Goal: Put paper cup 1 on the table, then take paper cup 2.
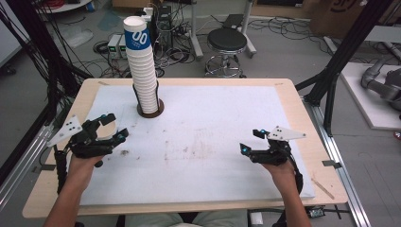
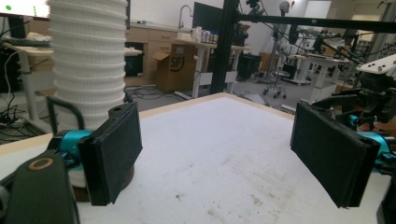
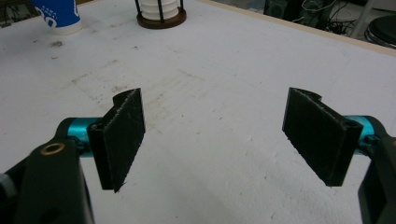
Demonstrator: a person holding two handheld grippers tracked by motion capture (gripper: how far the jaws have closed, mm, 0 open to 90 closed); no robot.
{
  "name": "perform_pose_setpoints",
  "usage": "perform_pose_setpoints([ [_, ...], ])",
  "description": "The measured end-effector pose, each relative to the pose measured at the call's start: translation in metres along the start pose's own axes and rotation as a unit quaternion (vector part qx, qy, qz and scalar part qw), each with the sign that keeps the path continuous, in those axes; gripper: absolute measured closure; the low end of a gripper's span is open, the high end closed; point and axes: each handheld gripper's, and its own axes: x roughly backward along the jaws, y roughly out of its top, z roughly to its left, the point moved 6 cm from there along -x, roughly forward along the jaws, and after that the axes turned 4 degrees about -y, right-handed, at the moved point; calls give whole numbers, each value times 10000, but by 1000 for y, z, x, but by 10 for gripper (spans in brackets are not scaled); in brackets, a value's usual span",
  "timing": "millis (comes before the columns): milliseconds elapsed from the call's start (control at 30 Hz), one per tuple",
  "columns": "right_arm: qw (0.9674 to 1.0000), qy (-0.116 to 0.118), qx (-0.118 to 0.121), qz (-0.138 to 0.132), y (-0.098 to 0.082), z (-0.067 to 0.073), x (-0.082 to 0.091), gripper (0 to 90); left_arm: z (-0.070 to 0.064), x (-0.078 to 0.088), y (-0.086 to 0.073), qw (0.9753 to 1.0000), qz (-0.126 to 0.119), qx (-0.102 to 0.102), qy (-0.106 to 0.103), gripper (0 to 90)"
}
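Two zeros, "00", on the blue band of the top cup (image 1: pixel 137 37); white ribbed cup stack (image 1: pixel 144 75) (in brown-based holder (image 1: pixel 151 112)) at mat's (image 1: pixel 213 142) far left; your left gripper (image 1: pixel 115 128) & right gripper (image 1: pixel 251 141) both spread wide, empty.

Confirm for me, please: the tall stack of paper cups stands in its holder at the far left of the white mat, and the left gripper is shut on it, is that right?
Not quite. The stack of paper cups does stand in its holder at the far left of the white mat, but the left gripper is open and holds nothing. The left gripper view shows its jaws wide apart, with the stack beyond them.
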Motion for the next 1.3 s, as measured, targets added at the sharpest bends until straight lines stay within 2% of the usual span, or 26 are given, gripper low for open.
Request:
perform_pose_setpoints([
  [200,10000,7,-17,37,-1,0,-2,217,-7,-13,-9,9999,148,-76,-43,166],
  [667,10000,18,8,78,0,4,-9,217,-5,-7,-13,9998,174,-85,48,165],
  [1067,10000,7,30,54,1,3,-9,217,-6,-7,-12,9998,167,-117,23,166],
  [1300,10000,48,38,51,2,5,-10,217,-5,-6,-13,9999,151,-58,46,165],
])
